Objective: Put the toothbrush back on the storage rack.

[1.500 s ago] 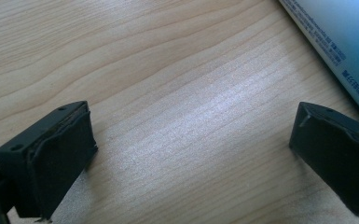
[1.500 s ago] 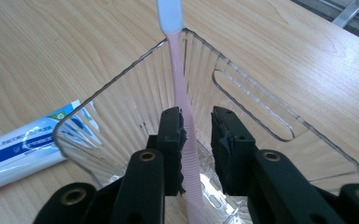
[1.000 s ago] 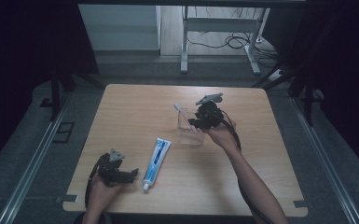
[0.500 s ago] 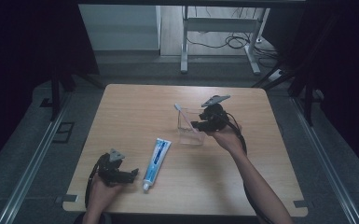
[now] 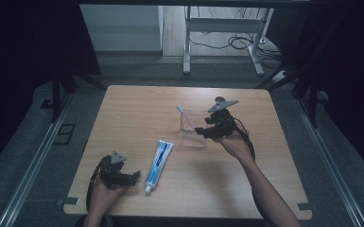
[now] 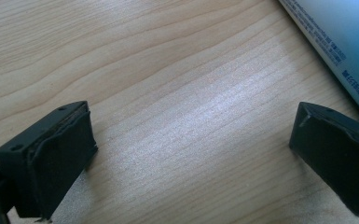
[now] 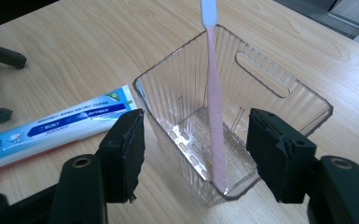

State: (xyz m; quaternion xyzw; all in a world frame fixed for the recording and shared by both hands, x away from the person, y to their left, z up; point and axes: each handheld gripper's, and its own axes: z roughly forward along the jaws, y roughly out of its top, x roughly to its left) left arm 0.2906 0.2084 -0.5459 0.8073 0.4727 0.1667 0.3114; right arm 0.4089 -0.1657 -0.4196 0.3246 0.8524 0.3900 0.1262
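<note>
table (image 5: 137, 106): light wood, wide bare stretch across the far-left and near-right parts; dark floor past every edge
table edges: left gripper sits close to the near-left edge, all else well inside
bin (image 5: 193, 128): clear ribbed plastic, upright, right of centre on the table; slotted handle cut in the wall in the right gripper view (image 7: 261, 70)
bin contents: one toothbrush, nothing else seen inside
toothpaste tube (image 5: 159, 159): blue-white, lying flat, cap end toward the near edge; between the two grippers, apart from the bin; its edge shows at top right in the left gripper view (image 6: 340, 42)
right gripper (image 5: 199, 132): held at the bin's right side, jaws apart and just been opening; in the right gripper view (image 7: 196, 144) the bin's near corner stands between the pads, pads off the walls, gripping nothing
left gripper (image 5: 134, 176): resting low on the table by the tube's cap end; jaws wide apart in the left gripper view (image 6: 191, 154), bare wood between them
toothbrush (image 7: 214, 107): pink handle, white head up, foot in the bin's near corner, leaning on the far rim; head sticks out above the rim in the high view (image 5: 180, 109)
</note>
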